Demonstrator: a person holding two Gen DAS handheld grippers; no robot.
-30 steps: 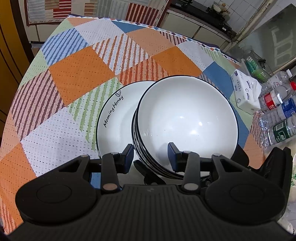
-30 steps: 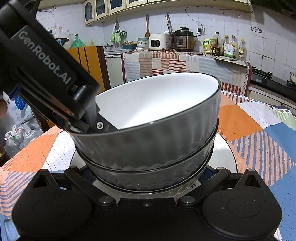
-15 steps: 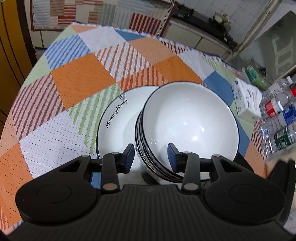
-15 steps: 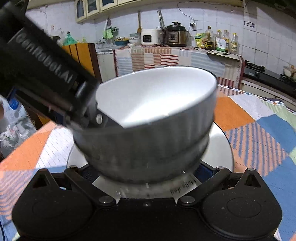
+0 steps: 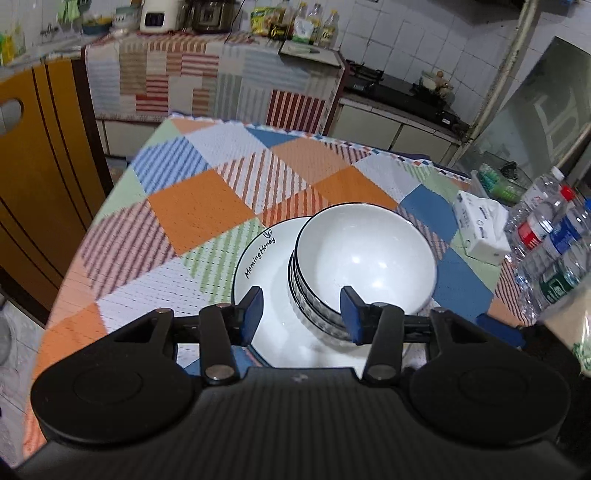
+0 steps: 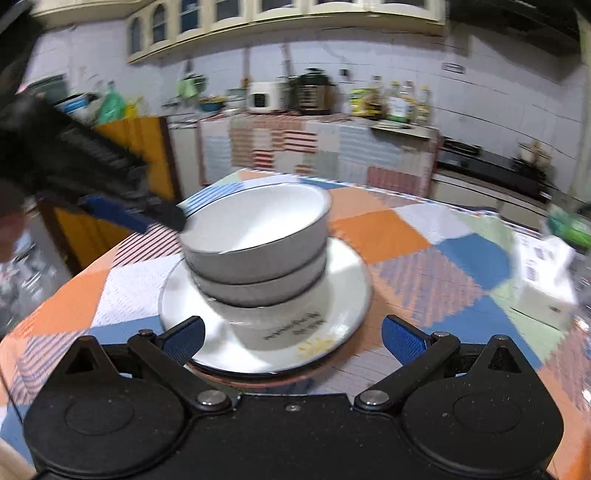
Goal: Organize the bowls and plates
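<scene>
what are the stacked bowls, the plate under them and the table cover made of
Bowls: likely glazed ceramic, with glossy white insides showing highlights, dark rims and grey ribbed outsides.
Plate: also looks like glazed ceramic, shiny white with printed lettering.
Table cover: woven or knit fabric, matte, dotted texture in coloured patches.

Home kitchen: tiled walls (image 5: 406, 40), stove (image 5: 399, 92), rice cooker (image 6: 264, 98), cabinets (image 6: 236, 14).
</scene>
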